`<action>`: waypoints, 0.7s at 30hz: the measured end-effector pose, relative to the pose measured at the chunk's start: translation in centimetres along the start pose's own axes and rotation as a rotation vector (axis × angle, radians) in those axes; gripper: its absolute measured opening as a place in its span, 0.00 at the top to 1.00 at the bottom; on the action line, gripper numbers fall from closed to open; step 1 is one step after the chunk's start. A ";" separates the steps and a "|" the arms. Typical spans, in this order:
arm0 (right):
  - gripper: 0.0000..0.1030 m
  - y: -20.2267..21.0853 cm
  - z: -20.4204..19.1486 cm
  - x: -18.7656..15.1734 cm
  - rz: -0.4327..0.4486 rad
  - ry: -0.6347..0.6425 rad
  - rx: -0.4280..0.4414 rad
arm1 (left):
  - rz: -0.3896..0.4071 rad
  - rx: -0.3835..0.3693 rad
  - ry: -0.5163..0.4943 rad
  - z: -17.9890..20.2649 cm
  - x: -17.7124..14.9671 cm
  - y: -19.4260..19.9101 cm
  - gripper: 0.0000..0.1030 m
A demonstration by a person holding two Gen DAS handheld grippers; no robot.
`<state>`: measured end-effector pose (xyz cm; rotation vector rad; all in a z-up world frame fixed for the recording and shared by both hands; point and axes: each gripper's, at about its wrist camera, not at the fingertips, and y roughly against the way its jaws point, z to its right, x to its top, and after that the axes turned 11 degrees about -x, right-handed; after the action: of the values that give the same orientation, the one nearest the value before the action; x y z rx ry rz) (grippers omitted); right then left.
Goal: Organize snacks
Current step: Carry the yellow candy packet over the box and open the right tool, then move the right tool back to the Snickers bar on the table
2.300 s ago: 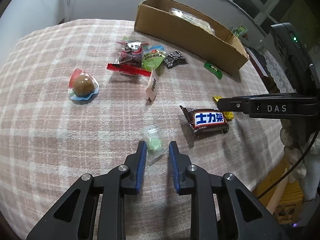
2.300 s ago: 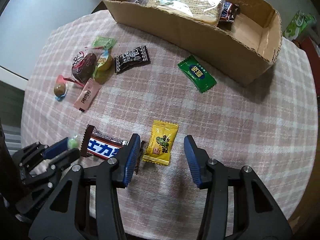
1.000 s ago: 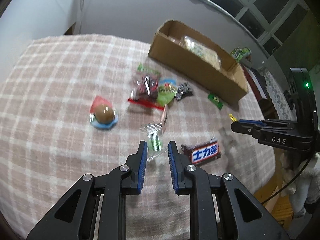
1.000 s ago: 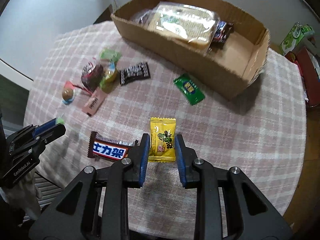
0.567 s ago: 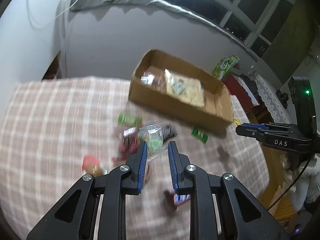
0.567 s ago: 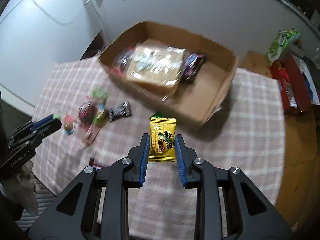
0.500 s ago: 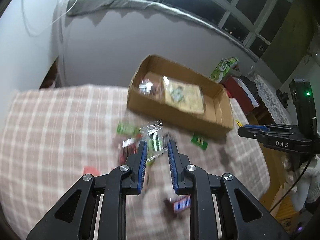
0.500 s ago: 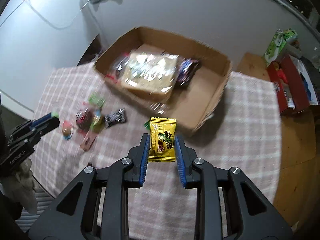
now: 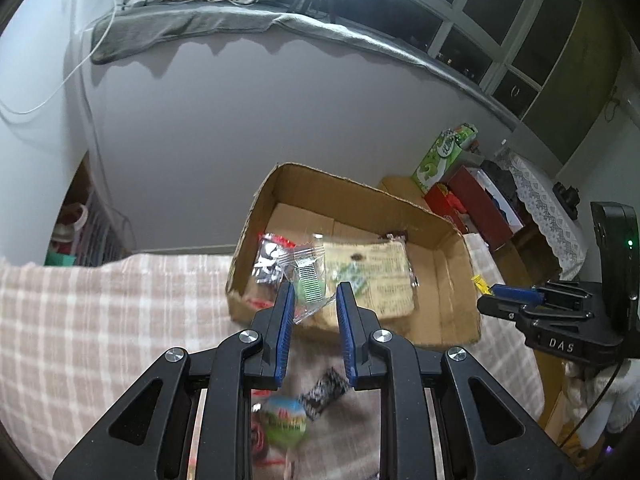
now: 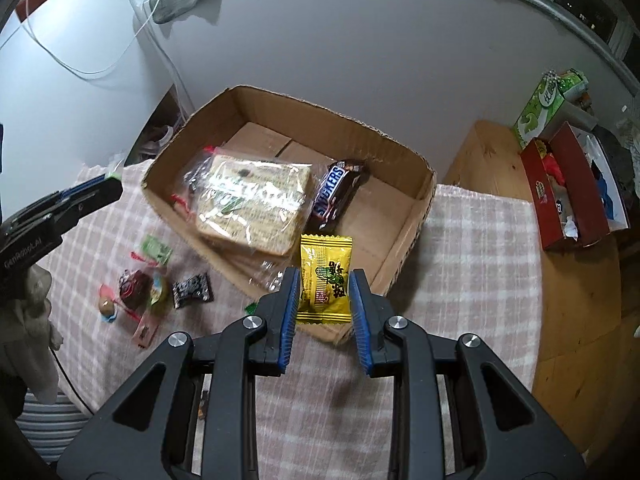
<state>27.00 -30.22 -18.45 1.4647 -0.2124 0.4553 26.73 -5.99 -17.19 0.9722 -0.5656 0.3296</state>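
You are looking at a matt corrugated cardboard box [image 10: 404, 216] sitting on a soft, woven checked tablecloth [image 10: 480, 264]. Your right gripper [image 10: 324, 304] is showing 2 ribbed blue pads [image 10: 291, 312] on matt black plastic, pinching a glossy yellow foil packet [image 10: 325, 276]. Your left gripper [image 9: 312, 312] is pinching a crinkly clear plastic wrapper [image 9: 309, 276].

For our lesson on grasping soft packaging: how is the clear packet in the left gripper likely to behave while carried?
The clear packet probably flops: its crinkled film sticks out past the fingers unsupported. It looks light, with only a small green piece inside. The glossy film may slip, as the left gripper pinches just its lower part.
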 end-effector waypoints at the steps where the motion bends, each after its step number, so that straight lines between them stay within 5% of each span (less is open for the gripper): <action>1: 0.74 -0.3 0.0 0.2 -0.002 0.001 0.000 | -0.004 0.001 -0.002 0.0 0.2 -0.3 0.81; 12: 0.74 -2.6 -0.2 1.3 -0.032 0.011 -0.010 | -0.048 -0.001 0.017 -0.5 0.7 -2.5 0.80; 14: 0.74 -2.7 -0.3 1.3 -0.035 0.017 -0.009 | -0.051 -0.006 0.033 -0.7 0.9 -2.6 0.72; 16: 0.56 -2.7 -0.4 1.3 -0.033 0.019 -0.010 | -0.050 -0.002 0.037 -0.8 1.0 -2.6 0.57; 17: 0.39 -2.5 -0.5 1.3 -0.023 0.018 -0.011 | -0.048 0.001 0.040 -0.7 1.1 -2.5 0.55; 21: 0.34 -1.8 -0.7 1.2 0.000 0.021 0.002 | -0.041 -0.004 0.047 -1.0 1.2 -2.1 0.55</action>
<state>28.77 -29.41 -19.64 1.4607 -0.1952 0.4709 29.09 -6.25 -18.34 0.9684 -0.5031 0.3133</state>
